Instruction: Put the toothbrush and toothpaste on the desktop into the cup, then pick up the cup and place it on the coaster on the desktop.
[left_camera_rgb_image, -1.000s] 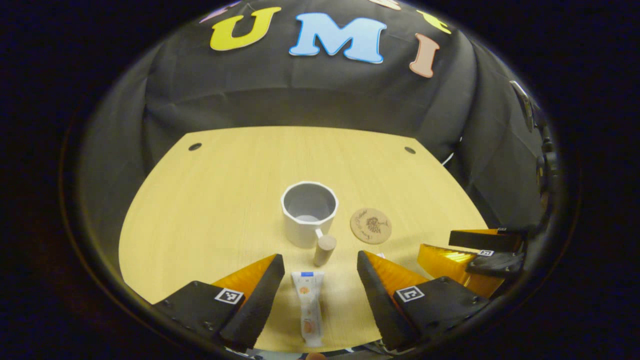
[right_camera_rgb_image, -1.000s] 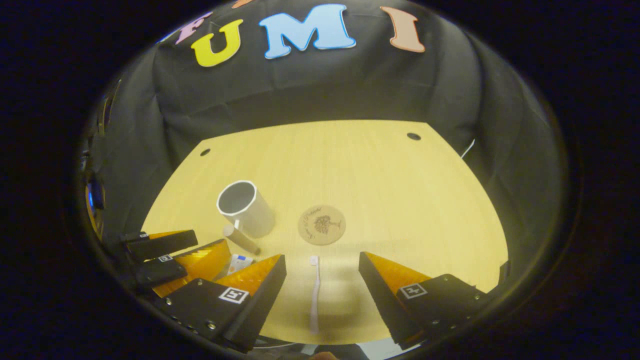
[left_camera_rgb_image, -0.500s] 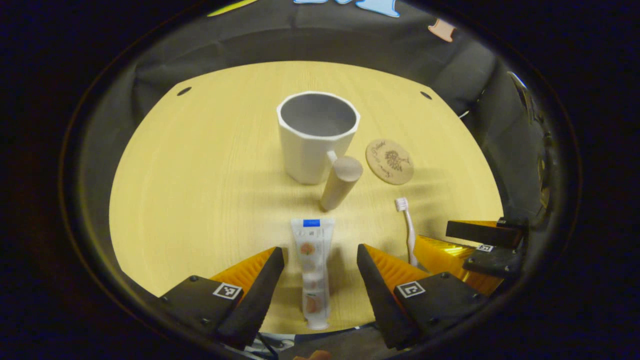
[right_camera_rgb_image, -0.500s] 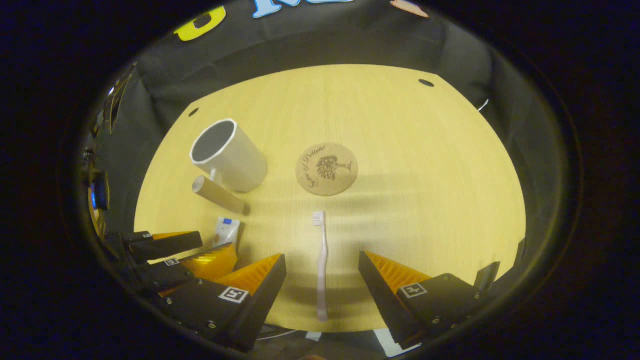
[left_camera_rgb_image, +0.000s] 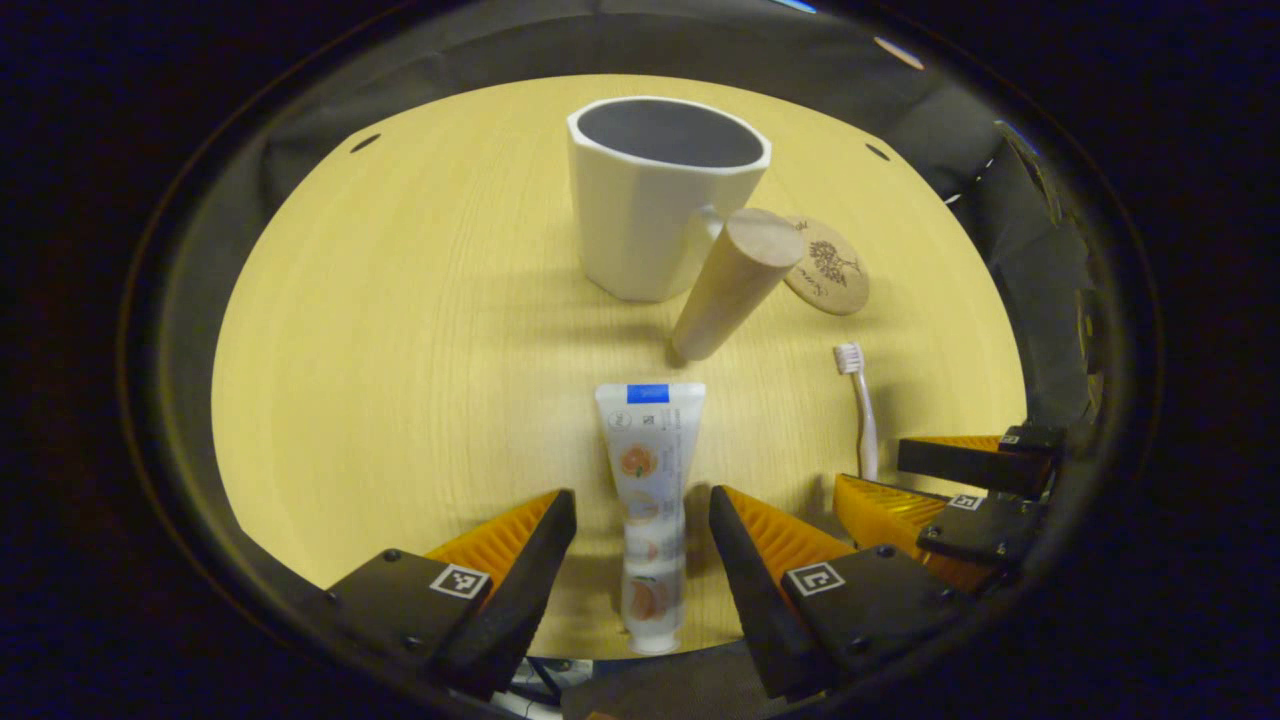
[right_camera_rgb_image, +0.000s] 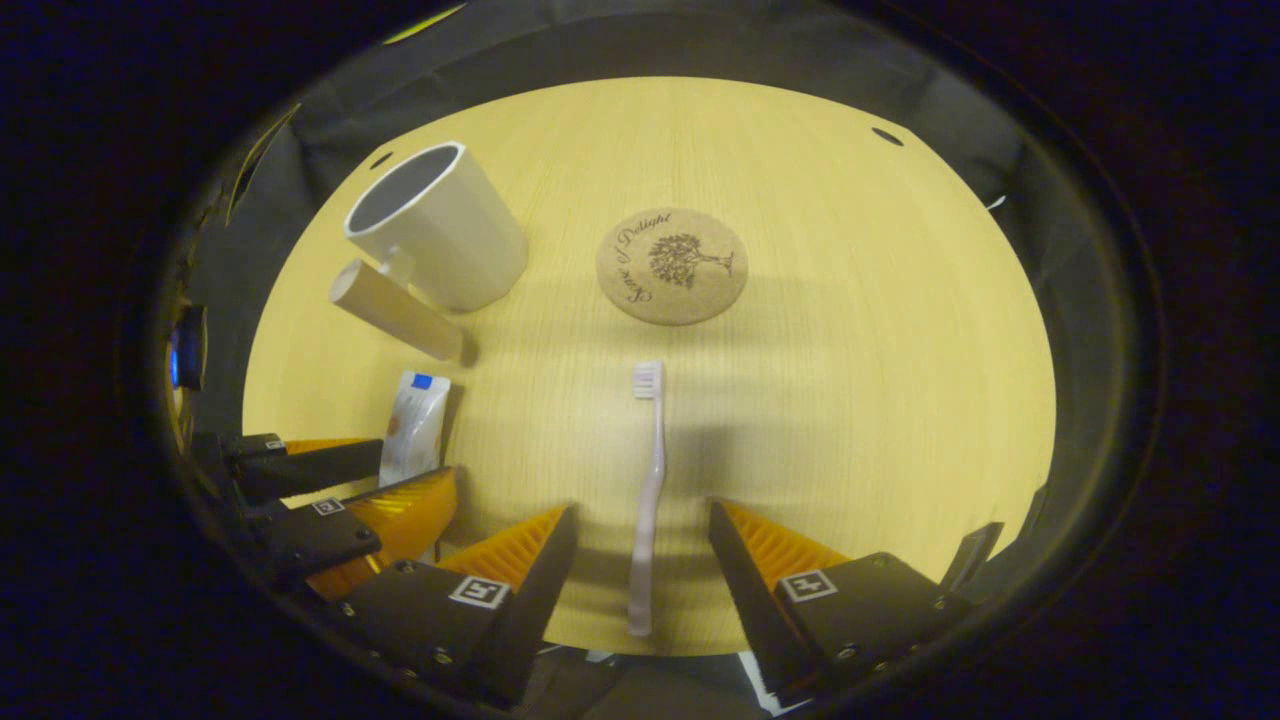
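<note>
status: nothing placed yet. cup (left_camera_rgb_image: 660, 195) stands upright on the wooden desktop (left_camera_rgb_image: 400, 330), interior empty as far as the left gripper view shows. its wooden peg handle (left_camera_rgb_image: 730, 285) points toward the near edge. cork coaster (right_camera_rgb_image: 672, 265) lies bare, just beside the cup on the right, not touching it as seen in the right gripper view.

left gripper (left_camera_rgb_image: 638, 530): jaws wide apart, straddling the lower half of the toothpaste tube (left_camera_rgb_image: 648, 500). the tube lies flat, crimped end toward the cup, cap end toward the near edge. a gap shows on each side between finger and tube, so no grip. whether the fingertips touch the desktop i cannot tell.

right gripper (right_camera_rgb_image: 640, 560): jaws likewise wide apart, one on each side of the handle of the toothbrush (right_camera_rgb_image: 648, 480). the brush lies flat, bristle head pointing toward the coaster, well short of it. clear gaps both sides, nothing held.

judgement: both tools are lined up for a grasp, so the task is at its very first step. left to do: close on tube and brush, lift, drop both into the cup, then take the cup and set it on the coaster.
</note>
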